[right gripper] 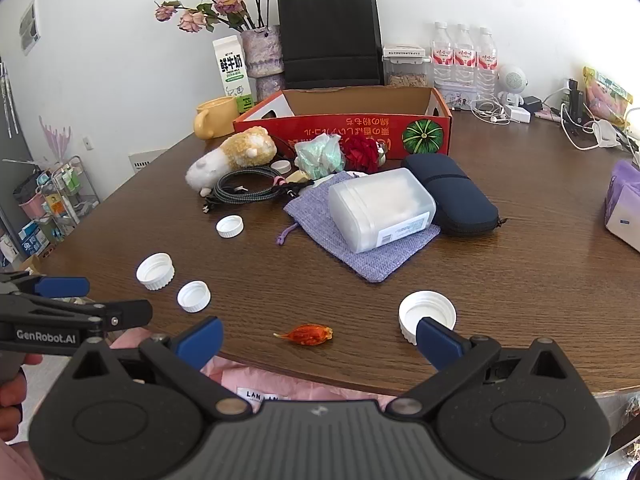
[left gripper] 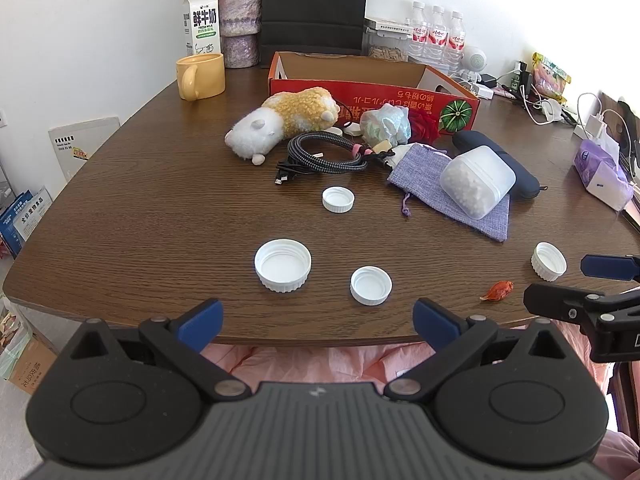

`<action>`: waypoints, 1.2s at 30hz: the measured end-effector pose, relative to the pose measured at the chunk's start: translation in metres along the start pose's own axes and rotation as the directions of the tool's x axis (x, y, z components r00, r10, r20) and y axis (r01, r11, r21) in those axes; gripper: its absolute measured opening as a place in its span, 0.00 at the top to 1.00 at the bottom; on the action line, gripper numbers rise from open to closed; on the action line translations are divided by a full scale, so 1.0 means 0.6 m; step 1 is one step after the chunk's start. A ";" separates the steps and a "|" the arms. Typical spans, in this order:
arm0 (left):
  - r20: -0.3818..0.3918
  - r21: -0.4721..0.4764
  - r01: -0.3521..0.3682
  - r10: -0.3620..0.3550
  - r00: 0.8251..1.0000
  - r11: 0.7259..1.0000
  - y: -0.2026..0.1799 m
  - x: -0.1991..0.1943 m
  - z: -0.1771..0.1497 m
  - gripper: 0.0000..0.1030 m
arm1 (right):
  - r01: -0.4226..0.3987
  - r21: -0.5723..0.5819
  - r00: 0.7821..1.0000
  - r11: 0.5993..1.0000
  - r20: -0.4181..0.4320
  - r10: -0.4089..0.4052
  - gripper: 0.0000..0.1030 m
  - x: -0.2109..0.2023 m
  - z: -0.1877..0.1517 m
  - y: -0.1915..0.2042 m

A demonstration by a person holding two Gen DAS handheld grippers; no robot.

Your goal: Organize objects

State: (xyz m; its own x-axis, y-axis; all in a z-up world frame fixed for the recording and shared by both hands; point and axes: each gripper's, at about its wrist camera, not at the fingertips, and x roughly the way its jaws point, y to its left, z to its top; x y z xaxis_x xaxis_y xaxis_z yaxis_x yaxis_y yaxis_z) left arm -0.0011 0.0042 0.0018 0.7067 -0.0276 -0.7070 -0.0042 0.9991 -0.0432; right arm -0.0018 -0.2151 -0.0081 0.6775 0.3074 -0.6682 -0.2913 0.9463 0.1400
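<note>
Both units stand at the near table edge, pitched down. The left gripper (left gripper: 318, 326) is spread wide and empty; two white caps (left gripper: 283, 265) lie just ahead of it. The right gripper (right gripper: 320, 338) is likewise wide and empty, one cap (right gripper: 427, 314) just beyond its right finger and an orange scrap (right gripper: 307, 334) between its fingertips. Risk: caps are low and smooth; a shallow pinch could skid one off the edge.

Dark wood table (left gripper: 160, 184), white caps (left gripper: 283, 265), plush toy (left gripper: 284, 122), red box (left gripper: 372, 92), cables (left gripper: 324, 152)
</note>
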 end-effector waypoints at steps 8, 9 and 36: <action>0.000 0.000 0.000 0.000 1.000 1.000 0.000 0.000 0.000 0.00 | 0.002 0.001 1.000 1.000 0.000 -0.002 0.00 0.005 -0.001 0.000; 0.000 0.000 0.000 0.000 1.000 1.000 0.000 0.000 0.000 0.00 | 0.002 0.000 1.000 1.000 0.000 -0.002 0.00 0.005 -0.001 0.000; 0.002 0.001 0.000 0.000 1.000 1.000 0.000 -0.001 0.000 0.00 | 0.003 -0.001 1.000 1.000 0.004 -0.003 0.00 0.003 -0.002 0.000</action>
State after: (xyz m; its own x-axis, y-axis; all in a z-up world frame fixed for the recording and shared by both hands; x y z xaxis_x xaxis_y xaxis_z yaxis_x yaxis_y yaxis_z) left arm -0.0015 0.0039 0.0019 0.7080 -0.0271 -0.7057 -0.0040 0.9991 -0.0425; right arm -0.0015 -0.2145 -0.0102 0.6810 0.3052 -0.6657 -0.2904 0.9470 0.1371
